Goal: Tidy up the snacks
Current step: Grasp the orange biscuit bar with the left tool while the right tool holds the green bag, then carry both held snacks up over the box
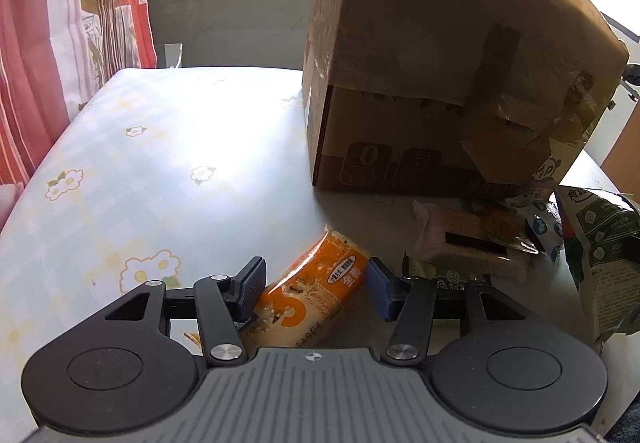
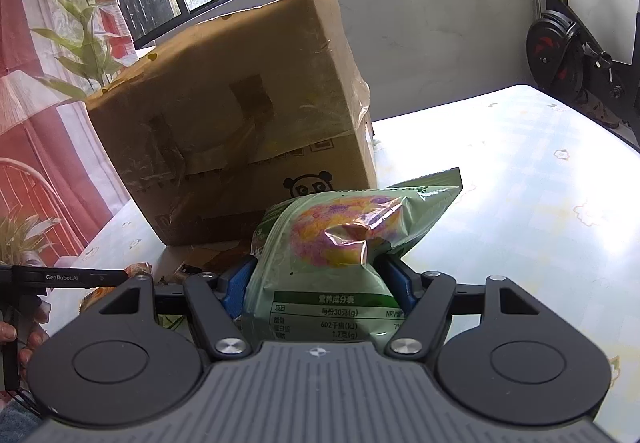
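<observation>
My left gripper (image 1: 316,287) is open around an orange snack pack (image 1: 312,299) that lies on the table; its left pad touches the pack, the right pad stands apart. My right gripper (image 2: 318,283) is shut on a green snack bag (image 2: 340,243) with a pink and yellow ring showing, held above the table. A tall brown cardboard box (image 1: 440,63) stands behind the snacks; it also shows in the right wrist view (image 2: 240,115). More snacks lie before it: a pink wafer pack (image 1: 464,243), a small green packet (image 1: 440,275) and the green bag (image 1: 600,251).
The table (image 1: 140,163) has a pale floral cloth and shows in the right wrist view (image 2: 520,183). Red curtains (image 1: 32,43) hang at the left. An exercise bike (image 2: 572,51) stands beyond the table's right end. The other gripper's handle (image 2: 64,277) shows at left.
</observation>
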A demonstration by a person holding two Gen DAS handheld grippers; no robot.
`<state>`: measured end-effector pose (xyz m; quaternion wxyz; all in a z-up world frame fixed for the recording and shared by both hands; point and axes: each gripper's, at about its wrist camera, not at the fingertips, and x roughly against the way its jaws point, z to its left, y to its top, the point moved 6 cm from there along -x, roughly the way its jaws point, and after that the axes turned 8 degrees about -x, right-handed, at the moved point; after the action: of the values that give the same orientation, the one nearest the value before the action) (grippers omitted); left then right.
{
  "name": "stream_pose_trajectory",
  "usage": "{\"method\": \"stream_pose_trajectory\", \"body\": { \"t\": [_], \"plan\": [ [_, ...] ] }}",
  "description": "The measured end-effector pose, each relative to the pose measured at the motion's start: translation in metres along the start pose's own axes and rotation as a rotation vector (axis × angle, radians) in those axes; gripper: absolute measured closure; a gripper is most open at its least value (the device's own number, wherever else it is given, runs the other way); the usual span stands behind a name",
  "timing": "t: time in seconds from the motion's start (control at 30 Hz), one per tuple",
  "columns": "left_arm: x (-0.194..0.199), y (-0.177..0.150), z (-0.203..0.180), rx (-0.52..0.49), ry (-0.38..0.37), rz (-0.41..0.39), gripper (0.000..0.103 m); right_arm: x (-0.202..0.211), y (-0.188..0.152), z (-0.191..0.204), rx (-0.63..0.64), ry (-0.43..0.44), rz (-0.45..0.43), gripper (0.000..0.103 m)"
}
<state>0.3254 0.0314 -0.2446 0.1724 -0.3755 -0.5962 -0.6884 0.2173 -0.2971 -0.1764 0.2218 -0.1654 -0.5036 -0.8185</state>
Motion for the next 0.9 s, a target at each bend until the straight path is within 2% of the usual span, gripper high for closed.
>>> {"method": "stream_pose_trajectory", "body": {
  "t": [0.17, 0.33, 0.43, 0.57, 0.83, 0.9],
  "plan": [
    [-0.001, -0.008, -0.008, -0.048, 0.062, 0.035, 0.044, 0.000, 0.000, -0.001, -0.004, 0.003, 0.002, 0.033],
    [0.006, -0.013, -0.003, 0.051, 0.101, 0.021, 0.061, 0.001, 0.000, 0.000, 0.004, 0.008, 0.001, 0.033],
    [0.018, -0.019, -0.003, 0.113, 0.146, 0.009, 0.063, 0.002, 0.000, -0.002, 0.001, 0.009, 0.001, 0.033],
    [0.046, -0.022, -0.012, 0.183, 0.108, -0.074, 0.063, 0.003, 0.000, -0.002, -0.003, 0.015, 0.000, 0.033],
    [0.069, -0.026, -0.034, 0.179, 0.106, -0.137, 0.063, 0.010, 0.001, 0.000, 0.010, 0.047, -0.021, 0.033],
    [0.071, -0.027, -0.041, 0.168, 0.079, -0.149, 0.063, 0.016, 0.002, -0.001, 0.007, 0.043, -0.043, 0.033]
  ]
}}
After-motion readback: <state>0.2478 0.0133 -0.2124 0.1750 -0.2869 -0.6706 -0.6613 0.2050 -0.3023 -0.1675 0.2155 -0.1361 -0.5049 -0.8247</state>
